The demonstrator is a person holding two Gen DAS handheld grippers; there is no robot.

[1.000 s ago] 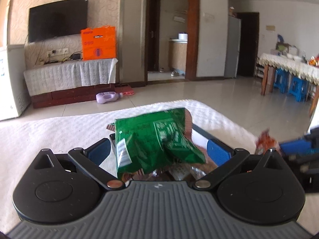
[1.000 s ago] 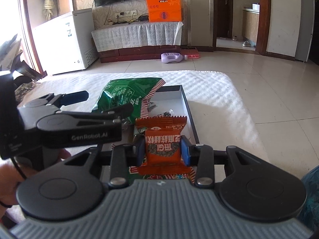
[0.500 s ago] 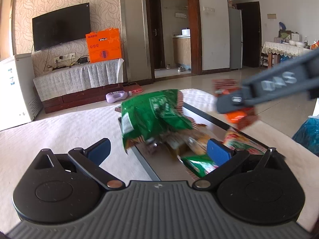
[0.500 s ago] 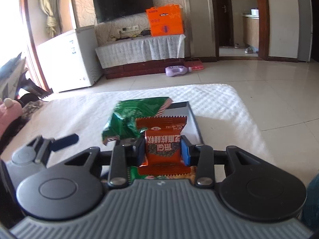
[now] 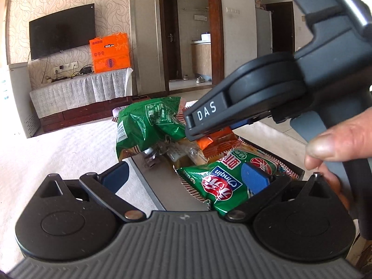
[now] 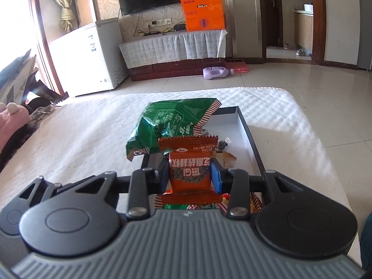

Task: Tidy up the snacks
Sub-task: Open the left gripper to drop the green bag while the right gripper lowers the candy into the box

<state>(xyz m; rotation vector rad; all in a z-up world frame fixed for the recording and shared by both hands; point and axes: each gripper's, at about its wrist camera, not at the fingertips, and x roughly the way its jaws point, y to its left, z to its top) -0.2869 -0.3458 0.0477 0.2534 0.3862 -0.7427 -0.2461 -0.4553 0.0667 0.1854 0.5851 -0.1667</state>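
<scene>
Left tongs (image 5: 184, 174) backed off, spread over tray edge (image 5: 148, 186) beside green bag (image 5: 148, 125).

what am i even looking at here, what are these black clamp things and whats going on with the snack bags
These are two hand-held grippers, each with a fisheye camera looking along its fingers; a person works them, no robot arm. In the right wrist view, the right gripper clamps a small orange snack packet between blue pads. In the left wrist view, the left gripper stands open over a shallow dark-rimmed tray on a white textured cloth. The tray holds a crumpled large green bag and a green packet with a red logo. A hand grips the other tool's handle.
</scene>
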